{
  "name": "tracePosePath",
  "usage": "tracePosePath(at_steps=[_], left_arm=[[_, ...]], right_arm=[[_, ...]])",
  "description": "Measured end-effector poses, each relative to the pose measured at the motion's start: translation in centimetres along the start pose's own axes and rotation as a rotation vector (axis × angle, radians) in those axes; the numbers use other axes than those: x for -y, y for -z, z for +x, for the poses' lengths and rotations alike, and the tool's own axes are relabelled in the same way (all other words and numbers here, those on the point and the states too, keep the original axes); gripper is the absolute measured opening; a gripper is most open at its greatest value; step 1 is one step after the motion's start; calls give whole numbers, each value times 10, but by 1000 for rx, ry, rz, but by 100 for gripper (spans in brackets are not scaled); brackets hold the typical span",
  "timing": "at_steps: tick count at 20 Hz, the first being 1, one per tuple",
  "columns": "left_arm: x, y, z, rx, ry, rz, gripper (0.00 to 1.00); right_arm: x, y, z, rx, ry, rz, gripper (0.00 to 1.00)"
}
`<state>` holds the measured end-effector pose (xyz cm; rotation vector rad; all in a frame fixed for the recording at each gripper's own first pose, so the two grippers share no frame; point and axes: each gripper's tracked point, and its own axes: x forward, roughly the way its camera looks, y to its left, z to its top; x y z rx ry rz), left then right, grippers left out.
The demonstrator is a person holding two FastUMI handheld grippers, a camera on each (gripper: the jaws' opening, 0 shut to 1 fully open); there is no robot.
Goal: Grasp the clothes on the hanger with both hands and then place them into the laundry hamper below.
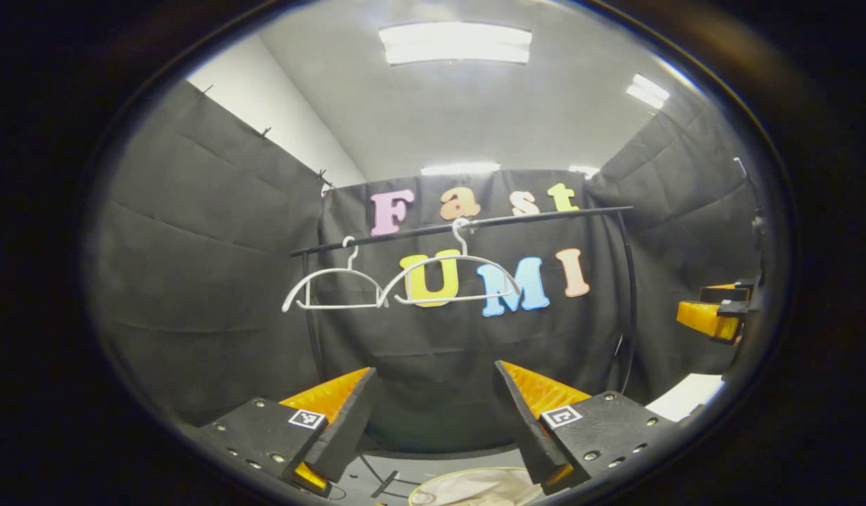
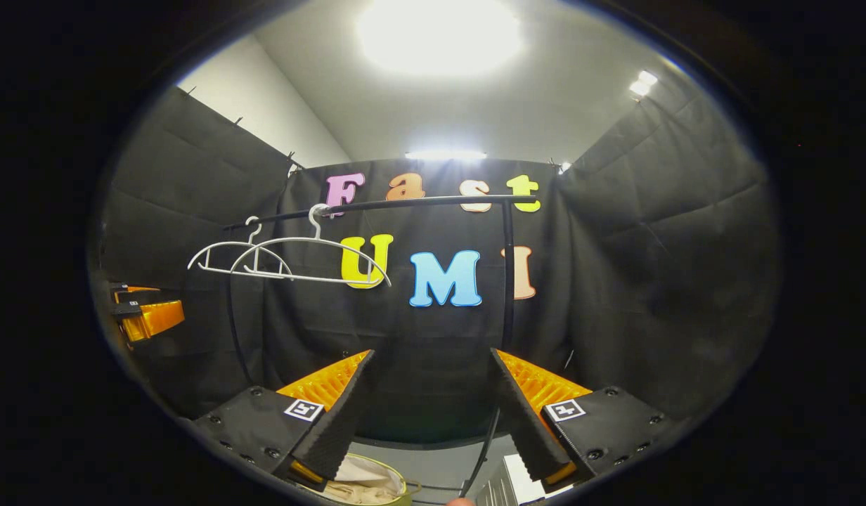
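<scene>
Left gripper (image 1: pixel 433 414): jaws wide apart, nothing between them, aimed up at the black cloth back wall (image 1: pixel 433 351).
Right gripper (image 2: pixel 433 414): same deal, jaws spread with nothing in them; it also shows at the right edge of the left gripper view, can't tell its jaws there.
Hangers: two white wire clothes hangers, one (image 1: pixel 332 288) beside the other (image 1: pixel 455 281), both bare, hooked on the black horizontal rail (image 1: pixel 545 214); in the right gripper view they overlap (image 2: pixel 292 263).
Clothes: pale cream fabric (image 2: pixel 366 485) bunched inside the round laundry hamper with the yellowish rim (image 2: pixel 398 481), low down below the jaws; rim and cloth (image 1: pixel 475 485) also peek in at the bottom of the left gripper view.
</scene>
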<state>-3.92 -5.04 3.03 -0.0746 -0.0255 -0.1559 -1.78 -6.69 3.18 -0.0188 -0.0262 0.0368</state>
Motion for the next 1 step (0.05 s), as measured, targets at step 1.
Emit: tracePosePath(at_steps=[1], left_arm=[[-1,1,-3,-1,-1,-1,96]], right_arm=[[0,-1,2,2,1,-1,99]])
